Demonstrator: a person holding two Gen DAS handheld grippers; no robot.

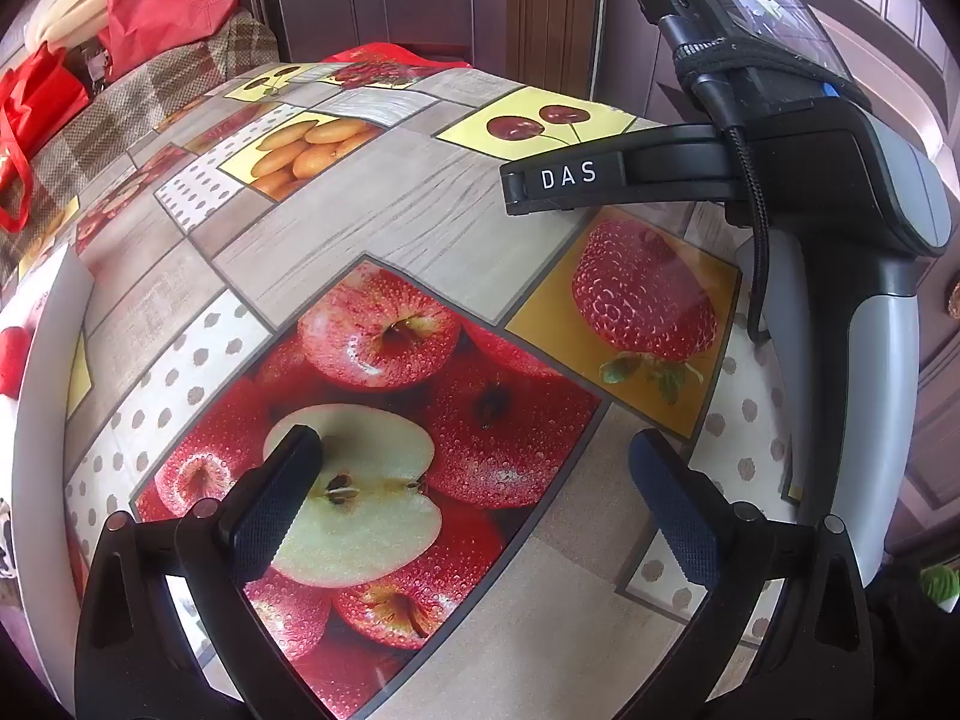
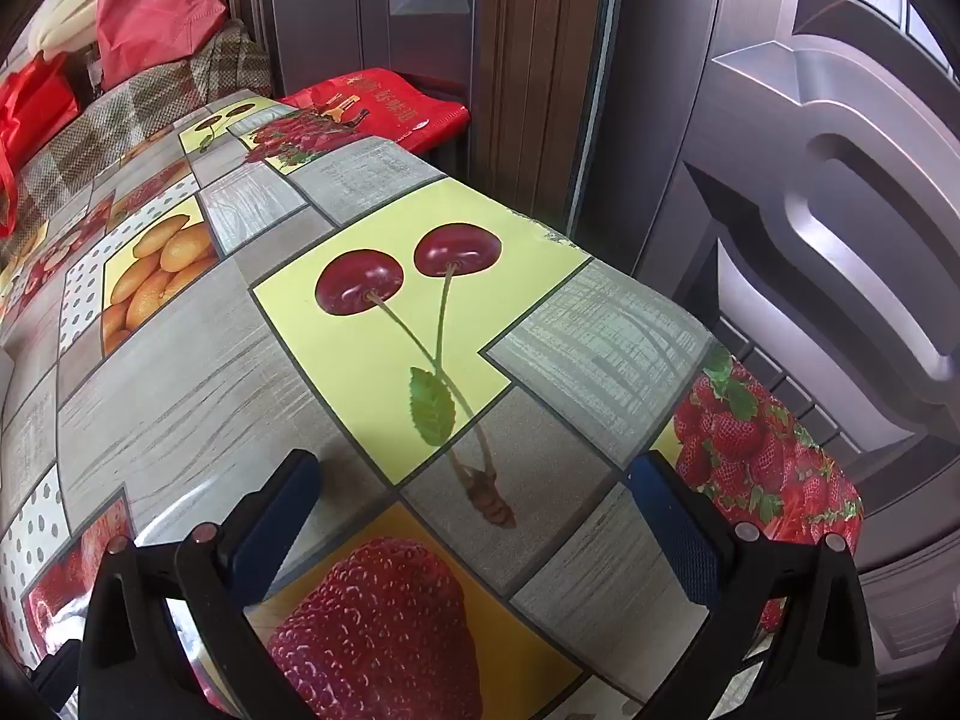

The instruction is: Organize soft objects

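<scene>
Oilcloth printed with fruit fills both views; both grippers hang spread and empty over it.

Left gripper (image 1: 474, 480) and right gripper (image 2: 474, 486) hold nothing. Soft things, a red bag (image 1: 162, 6) and plaid cloth (image 1: 180, 84), lie upper left; the step looks like setting out, and next comes reaching there.

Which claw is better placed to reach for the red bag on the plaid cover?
Left, probably. The red bag lies at the far left; the open left claw is on that side, while the open right claw hovers nearer the door.
</scene>
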